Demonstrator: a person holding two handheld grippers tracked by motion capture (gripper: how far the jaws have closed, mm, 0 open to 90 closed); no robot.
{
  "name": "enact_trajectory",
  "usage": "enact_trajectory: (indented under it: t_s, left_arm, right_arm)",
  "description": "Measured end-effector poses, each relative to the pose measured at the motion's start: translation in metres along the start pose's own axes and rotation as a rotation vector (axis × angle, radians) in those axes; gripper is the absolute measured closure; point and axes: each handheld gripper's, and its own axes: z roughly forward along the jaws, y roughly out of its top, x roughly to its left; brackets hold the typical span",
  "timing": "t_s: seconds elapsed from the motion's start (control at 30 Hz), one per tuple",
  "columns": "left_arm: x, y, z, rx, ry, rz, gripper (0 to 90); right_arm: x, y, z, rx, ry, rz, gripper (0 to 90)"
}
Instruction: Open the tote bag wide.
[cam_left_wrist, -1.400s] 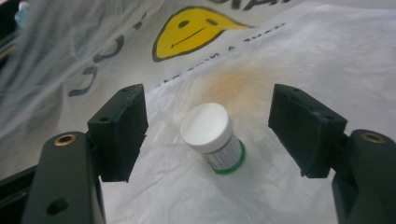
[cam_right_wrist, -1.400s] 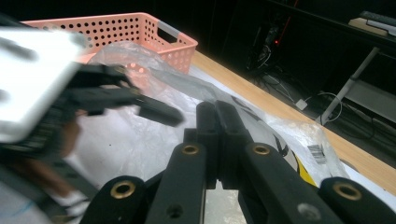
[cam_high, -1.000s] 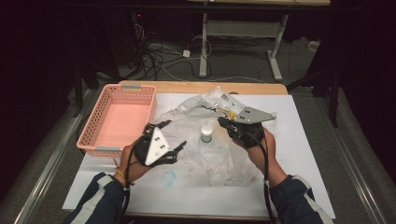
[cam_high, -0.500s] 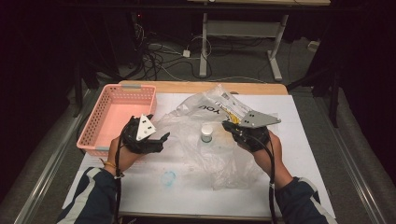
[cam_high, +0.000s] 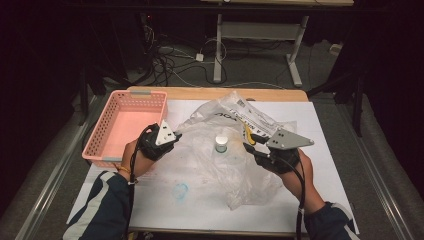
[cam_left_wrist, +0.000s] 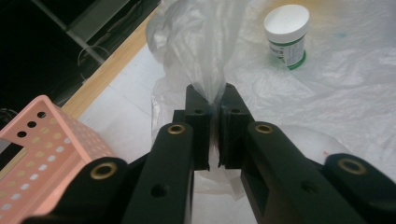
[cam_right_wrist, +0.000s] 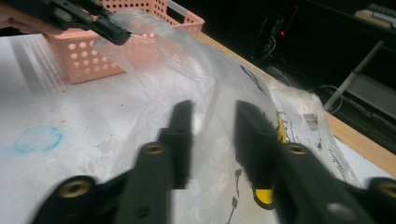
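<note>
Left gripper (cam_left_wrist: 214, 100) clamps the clear plastic bag (cam_high: 220, 165); right gripper (cam_right_wrist: 212, 123), jaws just opening, straddles its opposite edge

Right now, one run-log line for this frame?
left gripper: just closed, pinching plastic bag | right gripper: jaws opening, apart around bag film | jar: upright under bag

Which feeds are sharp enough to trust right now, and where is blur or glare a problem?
Left gripper view: sharp on the left tool pinching the plastic bag. Right gripper view: motion-blurred, right tool smeared. High view: table lit, surroundings dark, mild sheen on the bag.
</note>
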Motion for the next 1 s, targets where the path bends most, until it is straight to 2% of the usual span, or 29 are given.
enact_trajectory:
  t_s: [0.07,0.17,0.27,0.37,0.4,0.47,0.5,0.53,0.6,0.7,0.77,0.87,0.93,1.0]
  left_arm:
    - [0.001,-0.001,-0.003,-0.014,-0.015,-0.006,84.0]
    - [0.0,-0.005,-0.008,-0.044,-0.034,-0.021,84.1]
    - [-0.002,-0.01,-0.01,-0.05,-0.043,-0.017,84.1]
    - [-0.004,-0.014,-0.01,-0.056,-0.052,-0.019,84.0]
    - [-0.004,-0.015,-0.011,-0.058,-0.058,-0.022,84.0]
    - [-0.005,-0.016,-0.01,-0.059,-0.054,-0.024,83.9]
    - [-0.006,-0.016,-0.01,-0.06,-0.056,-0.022,84.0]
    - [-0.007,-0.017,-0.01,-0.062,-0.055,-0.02,84.0]
    - [-0.008,-0.017,-0.008,-0.069,-0.049,-0.016,84.0]
    - [-0.009,-0.016,-0.006,-0.074,-0.054,-0.014,84.0]
    - [-0.011,-0.016,-0.004,-0.073,-0.057,-0.009,84.0]
    - [-0.013,-0.015,-0.002,-0.067,-0.058,-0.004,84.0]
    - [-0.015,-0.015,-0.002,-0.066,-0.055,-0.003,84.0]
    - [-0.016,-0.014,-0.002,-0.067,-0.049,-0.002,84.0]
  right_arm:
    - [0.001,-0.002,-0.004,-0.011,-0.01,-0.004,52.8]
    - [0.006,-0.011,-0.019,-0.029,0.005,0.02,44.8]
    - [0.017,-0.021,-0.031,-0.03,0.039,-0.011,37.7]
    - [0.031,-0.035,-0.04,-0.004,0.072,-0.041,31.4]
    - [0.036,-0.04,-0.04,0.014,0.092,-0.048,26.8]
    - [0.046,-0.05,-0.039,0.071,0.133,-0.096,21.1]
    - [0.049,-0.054,-0.039,0.083,0.145,-0.104,19.7]
    - [0.057,-0.065,-0.038,0.115,0.197,-0.092,18.8]
    - [0.059,-0.068,-0.037,0.127,0.21,-0.089,17.5]
    - [0.067,-0.078,-0.035,0.18,0.271,-0.065,18.5]
    - [0.071,-0.083,-0.031,0.206,0.284,-0.064,18.5]
    - [0.073,-0.089,-0.024,0.225,0.258,-0.097,21.1]
    - [0.072,-0.093,-0.019,0.248,0.214,-0.117,29.3]
    - [0.066,-0.098,-0.016,0.266,0.193,-0.113,41.7]
